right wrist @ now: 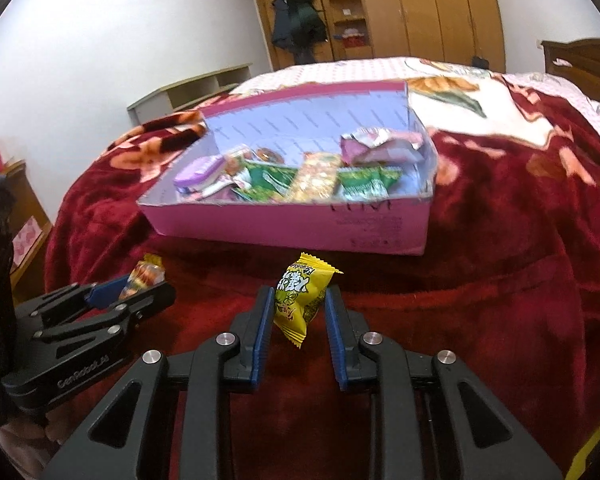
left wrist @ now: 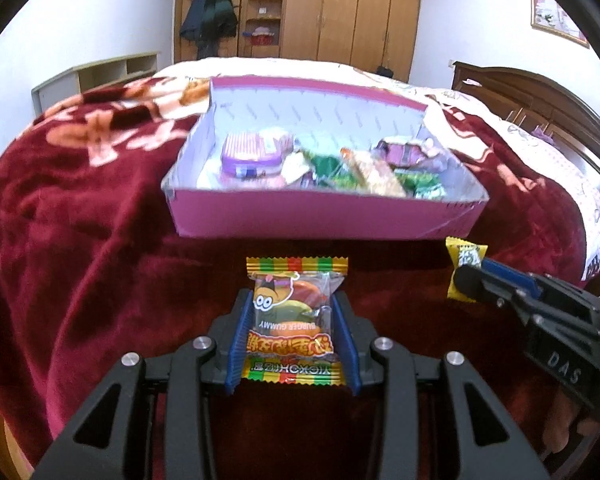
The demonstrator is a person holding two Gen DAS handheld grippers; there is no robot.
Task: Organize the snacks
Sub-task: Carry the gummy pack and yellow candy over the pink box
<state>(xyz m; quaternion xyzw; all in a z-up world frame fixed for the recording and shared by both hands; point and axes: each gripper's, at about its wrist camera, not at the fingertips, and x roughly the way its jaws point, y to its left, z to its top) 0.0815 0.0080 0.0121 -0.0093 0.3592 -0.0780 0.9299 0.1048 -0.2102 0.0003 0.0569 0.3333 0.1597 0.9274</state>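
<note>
Carrying two snacks toward the pink box

Holding one packet in each gripper, both lifted off the bed and facing the pink box [left wrist: 324, 216].

Left gripper [left wrist: 292, 300]: blue fingers [left wrist: 242, 336] are closing on the flat sides of the burger gummy packet [left wrist: 294, 316]. The packet is lying lengthwise between them, its striped top seam poking out forward, so it is free to slide out once the grip is let go. From the right wrist view this gripper [right wrist: 134, 294] is showing at lower left with the same packet [right wrist: 144, 278] sticking out of its tip.

Right gripper [right wrist: 296, 300]: fingers [right wrist: 260, 332] are sitting narrowly apart, pinching the yellow candy packet [right wrist: 300, 296], which is tilting with one corner hanging down. The grip looks light; a judgement only, but the packet may be twisting in the hold.

Box is sitting on the dark red floral blanket [left wrist: 80, 240], just beyond both grippers, already holding a purple tin [left wrist: 252, 156], green packets [right wrist: 364, 184] and other wrappers, mostly against the near wall. The far half of the box floor is looking barer.

In the way: the near wall of the box is standing between the packets and the inside, so each one needs to be going over that rim. The two grippers are near each other, side by side. A wooden wardrobe [left wrist: 340, 8] is standing behind the bed, well apart.
</note>
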